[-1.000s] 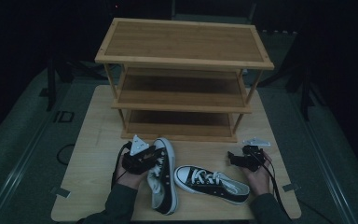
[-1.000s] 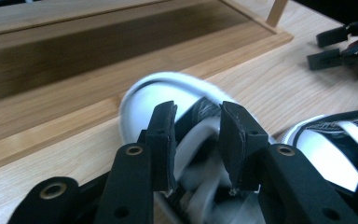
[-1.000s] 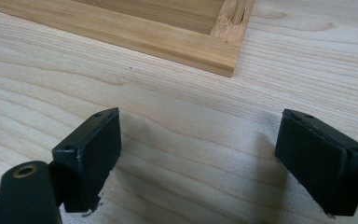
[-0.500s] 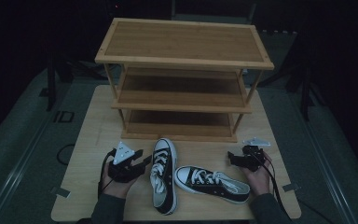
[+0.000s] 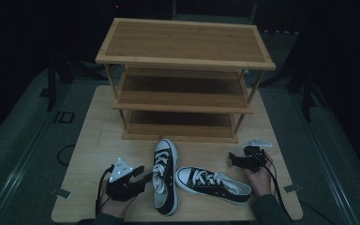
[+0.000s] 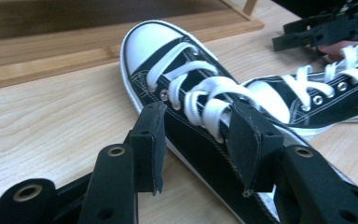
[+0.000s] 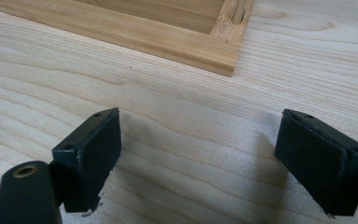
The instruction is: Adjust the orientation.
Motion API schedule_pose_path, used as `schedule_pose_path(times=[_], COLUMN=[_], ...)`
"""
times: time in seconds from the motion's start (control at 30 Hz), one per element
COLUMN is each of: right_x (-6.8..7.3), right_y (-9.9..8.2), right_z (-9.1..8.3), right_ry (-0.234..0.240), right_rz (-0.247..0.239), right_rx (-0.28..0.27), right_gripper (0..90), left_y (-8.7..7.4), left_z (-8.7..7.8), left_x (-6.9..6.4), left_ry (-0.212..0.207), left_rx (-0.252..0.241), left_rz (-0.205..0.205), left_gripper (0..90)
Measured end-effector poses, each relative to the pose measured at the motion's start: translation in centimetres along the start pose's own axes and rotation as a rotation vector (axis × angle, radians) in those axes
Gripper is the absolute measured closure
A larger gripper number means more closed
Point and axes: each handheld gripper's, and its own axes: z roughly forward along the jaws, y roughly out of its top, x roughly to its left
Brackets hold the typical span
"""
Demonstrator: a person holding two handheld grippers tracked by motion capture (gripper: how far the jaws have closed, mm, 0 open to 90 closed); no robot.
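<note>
Shift since a second ago: our left gripper [image 5: 143, 177] slid leftwards off the upright shoe [image 5: 164, 174], from over its collar to the bare table [image 5: 93, 140] just beside it.
Jaws of the left: we had just been opening them; in the left gripper view they stood apart, one pad [image 6: 152, 140] beside the shoe's side and the other [image 6: 249, 140] over its laces, neither pressing.
Meaning for the job: we judged that this shoe had been set down and let go, toe toward the bamboo rack [image 5: 185, 79], not yet on any shelf.
Second shoe [image 5: 213, 184]: it lay on its sole across the table, toe close against the first shoe's side, heel near our right hand [image 5: 258, 178].
Right gripper [image 5: 234, 161]: it matched the earlier frames, resting low near the rack's front right foot; in its own view the jaws gaped wide over bare wood with nothing between them.
Pose, left: forearm came in from the bottom edge, gripper low and near level, pointing right at the shoe.
Pose, right: gripper aimed leftward along the rack's base.
</note>
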Motion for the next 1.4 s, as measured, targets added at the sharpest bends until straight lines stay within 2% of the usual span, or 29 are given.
schedule_pose_path(times=[0.17,0.23,0.3,0.33,0.43,0.53,0.63,0.7,0.73,0.77,0.8,0.87,0.9,0.93,0.97,1.03,1.1,1.3,1.4], right_x=[0.0,0.0,0.0,0.0,0.0,0.0,0.0,0.0,0.0,0.0,0.0,0.0,0.0,0.0,0.0,0.0,0.0,0.0,0.0], right_y=[0.0,0.0,0.0,0.0,0.0,0.0,0.0,0.0,0.0,0.0,0.0,0.0,0.0,0.0,0.0,0.0,0.0,0.0,0.0], right_z=[0.0,0.0,0.0,0.0,0.0,0.0,0.0,0.0,0.0,0.0,0.0,0.0,0.0,0.0,0.0,0.0,0.0,0.0,0.0], right_ry=[0.0,-0.001,0.0,0.0,0.0,0.0,0.0,0.0,0.0,0.0,0.0,0.0,0.0,0.0,0.0,0.0,0.001,0.001,0.001], right_rz=[0.001,-0.001,-0.001,-0.001,-0.001,-0.001,-0.001,-0.001,-0.001,-0.001,0.0,-0.001,0.0,-0.001,-0.001,-0.001,-0.001,-0.002,-0.001], right_rx=[0.0,0.0,0.0,0.0,0.0,0.0,0.0,0.0,0.0,0.0,0.001,0.0,0.001,0.0,0.0,0.001,0.001,0.0,0.0], right_gripper=[13.9,13.9,13.9,13.9,13.8,13.8,13.9,13.8,13.8,13.8,13.8,13.8,13.8,13.8,13.8,13.8,13.8,13.8,13.8], left_y=[-0.2,-0.6,-0.7,-1.0,-1.2,-1.2,-1.1,-1.1,-1.1,-1.1,-1.1,-1.1,-1.1,-1.1,-1.1,-1.0,-1.0,-0.9,-0.5], left_z=[0.1,0.8,1.0,1.5,2.1,2.6,2.9,2.9,2.8,2.8,2.6,2.5,2.4,2.5,2.7,2.6,2.6,2.6,2.3], left_x=[-0.6,-1.1,-1.2,-1.3,-1.3,-1.3,-1.4,-1.4,-1.3,-1.3,-1.2,-1.0,-0.9,-0.9,-1.1,-0.9,-0.9,-0.5,-0.2], left_ry=[-0.013,-0.003,-0.004,0.002,-0.008,-0.023,-0.02,-0.018,-0.012,-0.012,0.005,0.015,-0.005,-0.01,0.011,-0.013,-0.008,-0.023,-0.027], left_rx=[0.012,0.054,0.063,0.091,0.118,0.132,0.141,0.14,0.13,0.13,0.117,0.101,0.092,0.094,0.095,0.083,0.084,0.06,0.031], left_rz=[0.01,0.03,0.029,0.025,0.012,-0.005,-0.012,-0.016,-0.039,-0.039,-0.051,-0.067,-0.087,-0.09,-0.081,-0.102,-0.1,-0.146,-0.176], left_gripper=[56.7,57.6,59.4,61.0,64.5,70.6,77.6,82.6,85.5,87.3,88.5,88.8,88.9,88.9,89.0,89.0,89.0,89.0,89.0])
